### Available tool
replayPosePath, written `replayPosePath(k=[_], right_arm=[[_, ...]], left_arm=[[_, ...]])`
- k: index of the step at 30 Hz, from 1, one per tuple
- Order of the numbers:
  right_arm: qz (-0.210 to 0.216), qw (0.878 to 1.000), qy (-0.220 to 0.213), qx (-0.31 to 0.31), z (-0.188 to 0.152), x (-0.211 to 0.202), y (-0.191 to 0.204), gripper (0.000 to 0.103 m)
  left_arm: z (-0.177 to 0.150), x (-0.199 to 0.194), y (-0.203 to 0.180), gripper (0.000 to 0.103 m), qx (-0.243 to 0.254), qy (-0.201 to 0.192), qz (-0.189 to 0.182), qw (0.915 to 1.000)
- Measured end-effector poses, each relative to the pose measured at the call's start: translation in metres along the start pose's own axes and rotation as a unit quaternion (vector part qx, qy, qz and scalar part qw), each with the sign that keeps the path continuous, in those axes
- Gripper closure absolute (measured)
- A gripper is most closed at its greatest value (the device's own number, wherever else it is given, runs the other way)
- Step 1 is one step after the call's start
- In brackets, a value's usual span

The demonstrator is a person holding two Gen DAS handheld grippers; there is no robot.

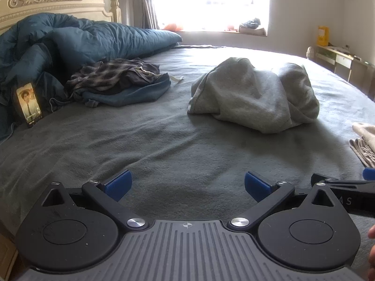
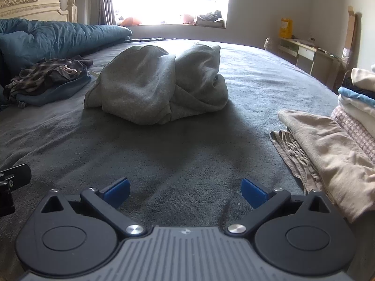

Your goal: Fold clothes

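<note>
**A:** In the left wrist view, your left hand-held gripper [image 1: 187, 186] hangs over bare bed [image 1: 145, 140], its blue pads spread wide, nothing between them. The grey sweatshirt [image 1: 255, 96] sits bunched in a heap mid-bed, well ahead of you and a little to the right.

**B:** How should I take it?

**A:** My judgement: find a hem or shoulder edge, not the crown of the heap, and pinch one layer only, so it spreads flat when you lift. Count here: one grey heap, and one loose pile [image 1: 117, 84] near the blue duvet [image 1: 82, 39], a plaid piece over something blue. One phone [image 1: 28, 104] leans against the duvet.

**B:** And the right wrist view?

**A:** Your right hand-held gripper [image 2: 185, 193] is likewise agape and empty, low over the bed. The sweatshirt lies straight ahead, crumpled. To your right, one beige garment [image 2: 328, 147] lies folded flat, with a stack of folded clothes [image 2: 358, 103] just beyond it; I count about four layers, partly cut off. So some pieces lie folded, and at least two lie unfolded.
</note>
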State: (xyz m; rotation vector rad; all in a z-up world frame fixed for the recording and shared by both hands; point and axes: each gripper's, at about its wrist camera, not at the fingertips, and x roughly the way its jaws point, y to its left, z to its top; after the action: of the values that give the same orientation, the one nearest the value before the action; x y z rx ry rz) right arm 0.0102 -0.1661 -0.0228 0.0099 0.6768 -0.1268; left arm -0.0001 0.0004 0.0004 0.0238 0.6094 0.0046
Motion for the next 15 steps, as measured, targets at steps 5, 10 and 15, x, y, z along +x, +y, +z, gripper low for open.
replayPosePath(k=[5,10,15], right_arm=[[-0.005,1.0,0.005,-0.002,0.003,-0.001,0.003,0.0],[-0.004,1.0,-0.002,0.005,0.009,0.002,0.005,0.0],[-0.002,1.0,0.0,0.011,0.01,0.006,0.005,0.0]], left_arm=[[0.002,-0.002,0.002,0.0,0.0,0.0,-0.01,1.0],[0.004,-0.009,0.008,0.0,-0.002,0.008,-0.028,0.9996],[0.003,-0.009,0.011,0.0,-0.002,0.016,-0.024,0.9996]])
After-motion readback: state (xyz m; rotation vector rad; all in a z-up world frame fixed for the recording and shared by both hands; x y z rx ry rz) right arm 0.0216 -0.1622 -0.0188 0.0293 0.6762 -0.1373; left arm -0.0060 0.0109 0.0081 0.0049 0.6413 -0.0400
